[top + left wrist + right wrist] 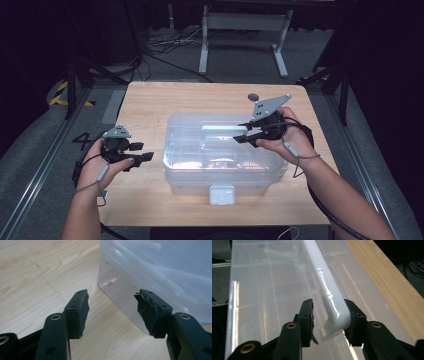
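Note:
A clear plastic storage box (220,170) with its lid on stands in the middle of the wooden table (150,100). A white handle (222,129) runs along the lid. My right gripper (241,135) reaches over the lid from the right. In the right gripper view the handle's end (322,280) lies between the jaws of that gripper (329,320). The right pad touches it and the left pad stands a little apart. My left gripper (147,159) is held open beside the box's left wall (150,270), with nothing between the jaws of the gripper (112,307).
A white latch (222,195) sits on the box's front wall. A small dark round thing (253,97) lies on the table behind the right gripper. Behind the table, a metal stand (245,22) and cables are on the floor.

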Demonstrator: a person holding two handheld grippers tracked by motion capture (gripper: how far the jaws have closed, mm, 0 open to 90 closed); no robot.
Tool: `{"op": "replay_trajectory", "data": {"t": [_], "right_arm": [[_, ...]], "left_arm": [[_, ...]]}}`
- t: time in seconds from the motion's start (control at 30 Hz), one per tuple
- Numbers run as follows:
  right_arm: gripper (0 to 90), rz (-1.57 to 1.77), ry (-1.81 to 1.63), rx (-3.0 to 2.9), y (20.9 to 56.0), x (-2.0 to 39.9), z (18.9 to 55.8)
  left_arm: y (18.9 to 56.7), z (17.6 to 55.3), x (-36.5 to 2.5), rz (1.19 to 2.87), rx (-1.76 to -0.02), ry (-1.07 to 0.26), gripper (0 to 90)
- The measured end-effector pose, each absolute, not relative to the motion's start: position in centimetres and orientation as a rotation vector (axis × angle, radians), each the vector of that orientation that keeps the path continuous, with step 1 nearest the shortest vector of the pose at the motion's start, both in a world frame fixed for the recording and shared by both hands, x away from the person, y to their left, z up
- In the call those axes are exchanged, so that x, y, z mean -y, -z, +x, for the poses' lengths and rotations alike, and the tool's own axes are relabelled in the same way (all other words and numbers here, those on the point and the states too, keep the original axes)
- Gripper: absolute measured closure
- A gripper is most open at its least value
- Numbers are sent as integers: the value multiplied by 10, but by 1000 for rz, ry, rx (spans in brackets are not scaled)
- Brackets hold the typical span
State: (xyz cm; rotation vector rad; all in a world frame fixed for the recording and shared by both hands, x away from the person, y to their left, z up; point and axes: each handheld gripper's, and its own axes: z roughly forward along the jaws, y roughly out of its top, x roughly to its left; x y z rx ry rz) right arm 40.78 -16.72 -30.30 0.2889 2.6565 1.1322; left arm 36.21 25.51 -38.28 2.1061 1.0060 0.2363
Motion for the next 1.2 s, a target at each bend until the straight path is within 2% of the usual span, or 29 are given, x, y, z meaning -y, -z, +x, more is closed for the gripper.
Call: {"op": "replay_trajectory", "data": {"t": [0.03,0.1,0.23,0.6,1.2], "right_arm": [[667,289,-1132,-2657,303,167,408],[729,287,-1106,-2642,301,167,408],[745,312,-1119,-2646,301,168,408],[745,331,-1078,-2668,295,165,409],[736,402,-1135,-2664,272,168,439]], "left_arm": [[383,362,-255,2106,-1006,-236,427],[382,362,-255,2108,-1006,-243,427],[382,362,-255,2110,-1004,-240,426],[380,361,-256,2100,-996,-252,427],[377,359,-259,2078,-990,-258,424]]}}
